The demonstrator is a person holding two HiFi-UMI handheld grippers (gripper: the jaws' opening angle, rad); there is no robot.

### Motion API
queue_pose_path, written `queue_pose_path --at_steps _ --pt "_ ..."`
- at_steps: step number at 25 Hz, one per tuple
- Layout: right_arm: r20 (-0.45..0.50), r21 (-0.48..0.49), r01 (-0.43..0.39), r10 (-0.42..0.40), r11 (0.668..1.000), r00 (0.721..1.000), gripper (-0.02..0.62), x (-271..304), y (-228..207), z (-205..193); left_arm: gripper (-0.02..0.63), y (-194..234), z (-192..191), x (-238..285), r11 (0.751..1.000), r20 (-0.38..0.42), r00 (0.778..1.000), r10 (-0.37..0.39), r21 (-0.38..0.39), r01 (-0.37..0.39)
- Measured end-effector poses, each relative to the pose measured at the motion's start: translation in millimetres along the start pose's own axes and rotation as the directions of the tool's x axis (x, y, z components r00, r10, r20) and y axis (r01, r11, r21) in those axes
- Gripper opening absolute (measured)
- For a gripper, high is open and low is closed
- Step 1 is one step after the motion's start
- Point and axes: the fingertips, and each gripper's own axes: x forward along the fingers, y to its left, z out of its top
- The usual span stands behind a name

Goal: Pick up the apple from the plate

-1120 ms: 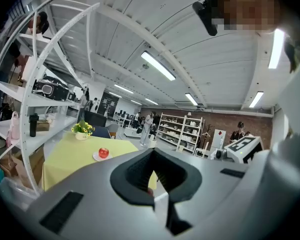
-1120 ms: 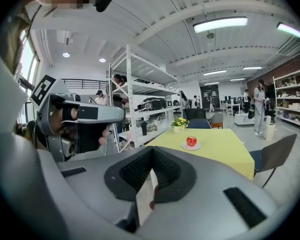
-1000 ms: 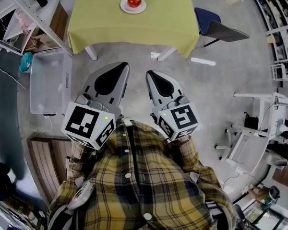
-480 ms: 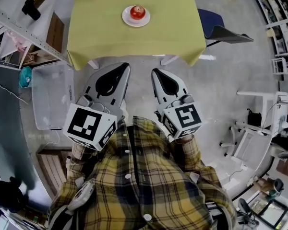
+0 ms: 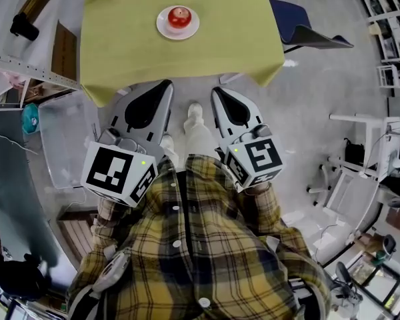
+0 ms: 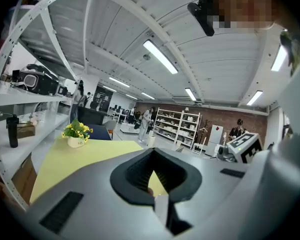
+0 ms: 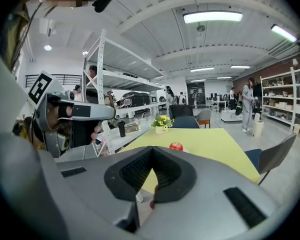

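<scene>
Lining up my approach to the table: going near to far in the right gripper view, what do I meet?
right tongs → yellow table → apple → flower pot

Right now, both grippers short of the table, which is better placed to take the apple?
Left, narrowly. In the head view the left gripper lines up closer with the apple on its plate; the right gripper sits further aside. Both are shut, so either must open.
</scene>
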Motion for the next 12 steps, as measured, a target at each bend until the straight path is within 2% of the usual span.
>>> queue_pose_path --at_steps 12 --pt "-0.028 -0.035 -0.088 0.087 0.996 0.996 -0.003 61.4 -100.0 28.4 0.003 29.6 37.2 100.5 0.994 0.032 0.994 0.107 -0.006 -0.107"
